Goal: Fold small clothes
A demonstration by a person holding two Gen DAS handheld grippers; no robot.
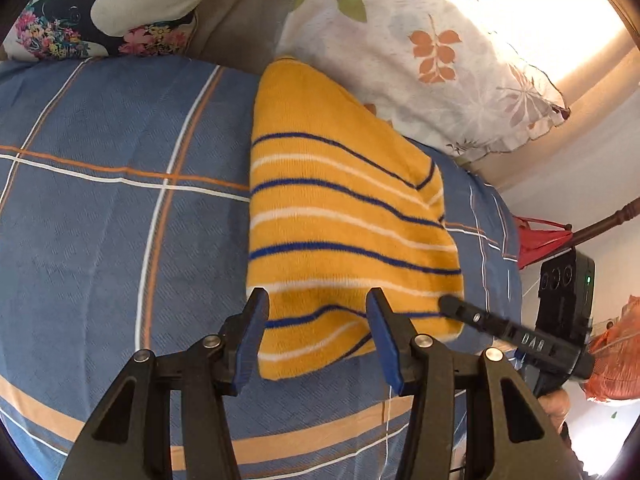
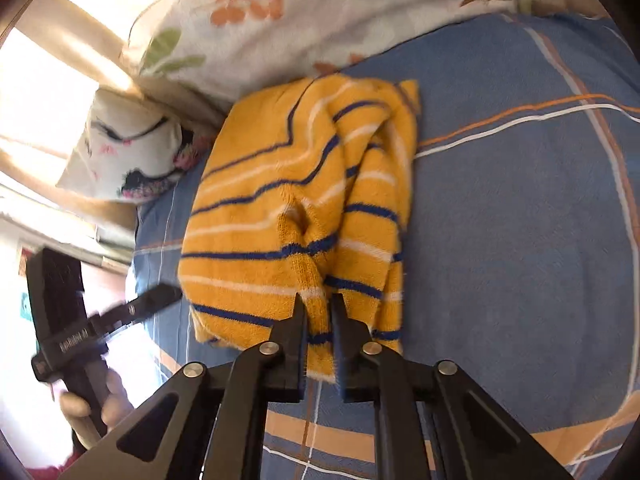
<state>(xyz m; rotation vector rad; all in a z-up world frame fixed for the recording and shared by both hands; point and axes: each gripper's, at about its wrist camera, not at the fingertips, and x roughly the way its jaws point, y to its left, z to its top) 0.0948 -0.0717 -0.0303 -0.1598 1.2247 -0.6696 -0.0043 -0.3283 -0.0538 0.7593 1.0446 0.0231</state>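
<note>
Low at centre frame, right gripper (image 2: 318, 300) pinching the yellow striped garment (image 2: 304, 208) mid-fold, left gripper (image 1: 316, 300) hovering half-open, empty, next needing a carry-over.

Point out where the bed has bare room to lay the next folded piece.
Free: the blue checked bedsheet between the yellow striped garment and the cat-print cushion. Crowded: the strip behind the garment, where the leaf-print pillow meets it, and the narrow margin beyond it, where the right tongs pinch its hem.
</note>
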